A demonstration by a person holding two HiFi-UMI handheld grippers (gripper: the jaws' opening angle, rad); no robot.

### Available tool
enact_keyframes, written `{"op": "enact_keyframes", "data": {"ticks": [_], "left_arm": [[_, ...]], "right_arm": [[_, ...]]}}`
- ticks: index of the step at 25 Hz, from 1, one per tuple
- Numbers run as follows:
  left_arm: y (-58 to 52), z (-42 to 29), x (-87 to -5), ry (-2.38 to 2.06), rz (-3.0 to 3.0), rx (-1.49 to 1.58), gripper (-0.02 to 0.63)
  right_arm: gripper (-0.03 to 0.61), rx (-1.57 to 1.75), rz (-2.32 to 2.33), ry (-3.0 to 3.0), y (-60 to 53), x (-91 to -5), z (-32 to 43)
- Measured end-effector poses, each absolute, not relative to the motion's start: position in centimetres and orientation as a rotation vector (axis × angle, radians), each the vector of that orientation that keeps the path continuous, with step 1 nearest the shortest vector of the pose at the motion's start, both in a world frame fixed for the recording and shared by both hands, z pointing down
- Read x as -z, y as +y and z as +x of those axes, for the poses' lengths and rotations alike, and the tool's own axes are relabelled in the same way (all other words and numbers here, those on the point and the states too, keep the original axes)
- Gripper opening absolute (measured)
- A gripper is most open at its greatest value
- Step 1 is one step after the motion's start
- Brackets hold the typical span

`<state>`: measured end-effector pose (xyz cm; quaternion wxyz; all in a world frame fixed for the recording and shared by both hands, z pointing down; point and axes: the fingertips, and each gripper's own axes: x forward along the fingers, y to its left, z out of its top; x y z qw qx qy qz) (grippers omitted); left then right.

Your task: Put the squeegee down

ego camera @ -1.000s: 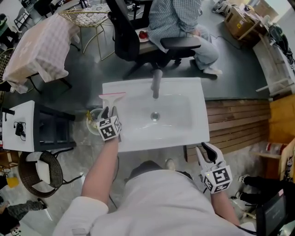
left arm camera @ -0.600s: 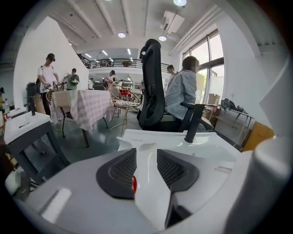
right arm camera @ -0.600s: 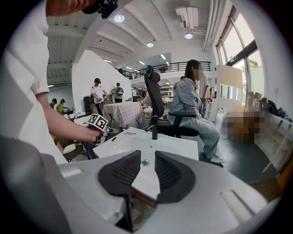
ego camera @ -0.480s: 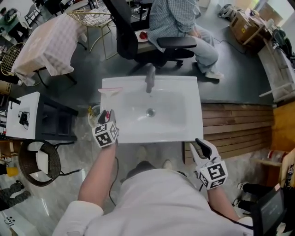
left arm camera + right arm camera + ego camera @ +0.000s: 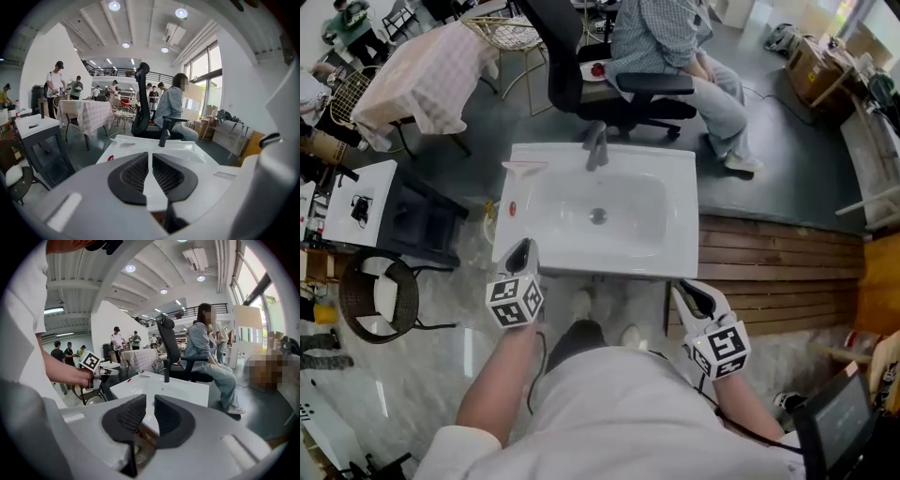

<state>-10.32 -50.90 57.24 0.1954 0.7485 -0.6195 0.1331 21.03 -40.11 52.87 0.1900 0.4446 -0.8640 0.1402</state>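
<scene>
1. Backing off the sink (image 5: 680, 202), left gripper (image 5: 521, 249) now hangs before its front edge; earlier it was over the left rim.
2. Its jaws are closing, nearly together, with nothing between them; right gripper (image 5: 691, 296) is empty too, jaws slightly apart.
3. Squeegee (image 5: 526, 168) lies on the back-left rim corner.
4. Risk: perched near the edge on glossy ceramic, it may slide off if bumped.

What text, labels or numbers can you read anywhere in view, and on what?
No readable text in any view.
Left gripper, jaws closing on nothing: its cube bears square black-and-white patterns, no words.
Right gripper: its cube likewise.
Red mark on sink: too small to read.
</scene>
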Motion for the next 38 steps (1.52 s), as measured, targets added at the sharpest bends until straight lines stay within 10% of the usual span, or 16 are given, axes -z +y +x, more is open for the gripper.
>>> {"op": "enact_keyframes", "data": {"ticks": [19, 38], "left_arm": [[-32.7, 3.8, -48.6, -1.154, 2.489, -0.299, 0.008], [-20.4, -10.3, -48.9, -0.967, 2.544, -0.340, 0.008]], "right_arm": [[0.002, -0.274, 1.109, -2.505, -34.1, -51.4, 18.0], [0.002, -0.217, 1.091, -2.513, -23.0, -48.9, 0.6]]}}
